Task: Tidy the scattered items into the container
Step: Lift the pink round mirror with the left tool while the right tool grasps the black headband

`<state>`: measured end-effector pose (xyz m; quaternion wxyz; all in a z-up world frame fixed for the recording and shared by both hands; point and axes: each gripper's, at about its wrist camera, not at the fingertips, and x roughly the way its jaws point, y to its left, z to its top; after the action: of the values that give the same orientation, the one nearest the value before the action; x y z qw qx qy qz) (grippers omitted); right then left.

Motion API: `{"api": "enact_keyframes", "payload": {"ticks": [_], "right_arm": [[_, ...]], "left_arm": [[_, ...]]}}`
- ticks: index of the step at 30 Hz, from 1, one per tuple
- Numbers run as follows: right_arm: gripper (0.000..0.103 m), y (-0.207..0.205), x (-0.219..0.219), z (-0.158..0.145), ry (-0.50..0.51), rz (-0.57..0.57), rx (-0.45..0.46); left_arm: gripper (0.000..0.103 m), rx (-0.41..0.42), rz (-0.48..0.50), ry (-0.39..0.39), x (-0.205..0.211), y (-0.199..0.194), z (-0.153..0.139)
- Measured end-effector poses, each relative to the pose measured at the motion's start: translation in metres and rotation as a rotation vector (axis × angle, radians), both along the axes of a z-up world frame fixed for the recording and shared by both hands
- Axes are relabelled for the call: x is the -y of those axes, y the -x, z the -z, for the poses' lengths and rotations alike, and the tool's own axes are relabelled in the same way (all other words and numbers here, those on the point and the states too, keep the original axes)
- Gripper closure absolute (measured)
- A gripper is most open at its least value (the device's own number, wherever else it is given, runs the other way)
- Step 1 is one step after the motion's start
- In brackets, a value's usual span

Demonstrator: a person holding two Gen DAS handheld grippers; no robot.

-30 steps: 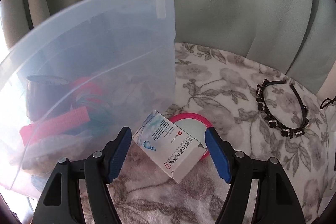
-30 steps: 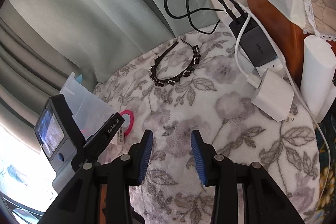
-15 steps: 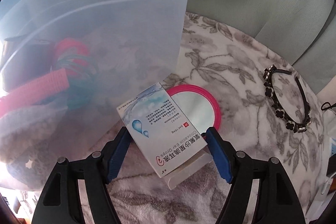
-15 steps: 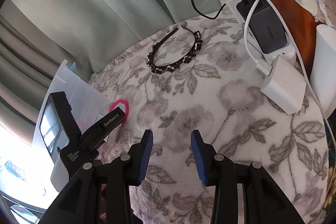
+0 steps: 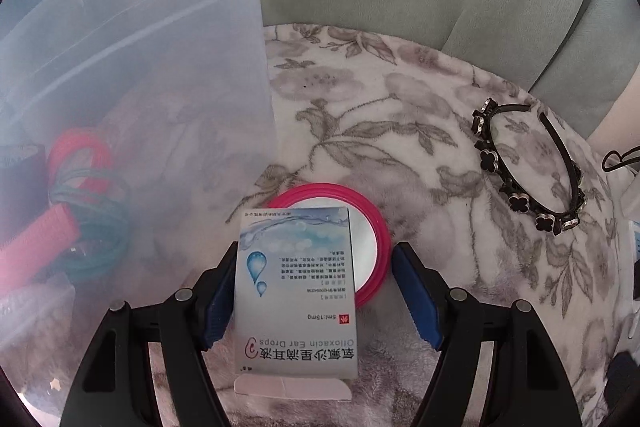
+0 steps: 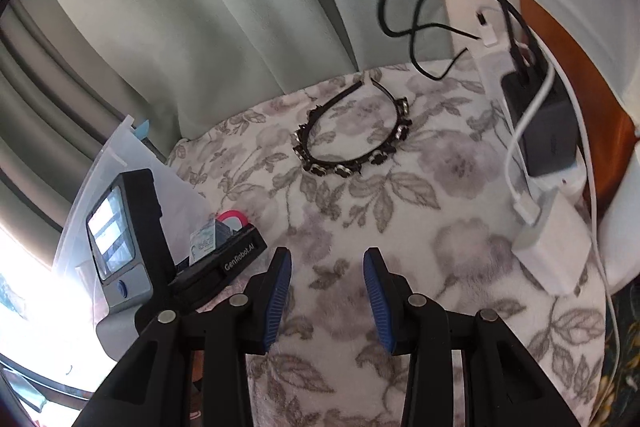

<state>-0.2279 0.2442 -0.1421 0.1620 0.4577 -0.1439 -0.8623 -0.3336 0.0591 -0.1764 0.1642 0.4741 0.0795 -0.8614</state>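
Since a second ago the left tool has sunk and swung toward the ear drops box, so the box now sits squarely between its blue pads instead of lying askew ahead of them. The jaws stand wide: the left pad is at or against the box's edge (contact is hard to judge), while the right pad is clearly apart from it. Nothing is gripped yet.

The box lies flat on the floral blanket, overlapping the pink-rimmed mirror, just beside the clear plastic container. Inside the container several things already rest: a pink roller, teal hair ties and a dark object. Outside it remain the box, the mirror and the black flower headband, well apart to the right, so the task looks roughly midway.

The left tool tilts steeply down over the box. The right tool hovers over bare blanket, jaws moderately parted and empty, angled down toward the headband's side, near the chargers.
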Motion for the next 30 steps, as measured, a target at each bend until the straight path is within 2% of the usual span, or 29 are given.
{"api": "enact_keyframes", "payload": {"ticks": [7, 14, 23, 27, 30], "right_arm": [[0.062, 0.048, 0.031, 0.000, -0.111, -0.088, -0.058], [0.062, 0.090, 0.057, 0.026, -0.228, -0.161, -0.065], [0.056, 0.112, 0.090, 0.057, -0.385, -0.294, -0.071], [0.057, 0.111, 0.086, 0.059, -0.375, -0.287, -0.067], [0.067, 0.107, 0.080, 0.059, -0.368, -0.269, -0.055]], "left_arm": [[0.029, -0.030, 0.037, -0.021, -0.006, -0.012, 0.000], [0.029, -0.033, 0.099, -0.061, -0.013, -0.033, 0.000], [0.029, -0.040, 0.147, -0.060, -0.029, -0.052, 0.003], [0.029, -0.043, 0.151, -0.054, -0.038, -0.058, 0.005], [0.029, -0.042, 0.152, -0.059, -0.044, -0.060, 0.005]]}}
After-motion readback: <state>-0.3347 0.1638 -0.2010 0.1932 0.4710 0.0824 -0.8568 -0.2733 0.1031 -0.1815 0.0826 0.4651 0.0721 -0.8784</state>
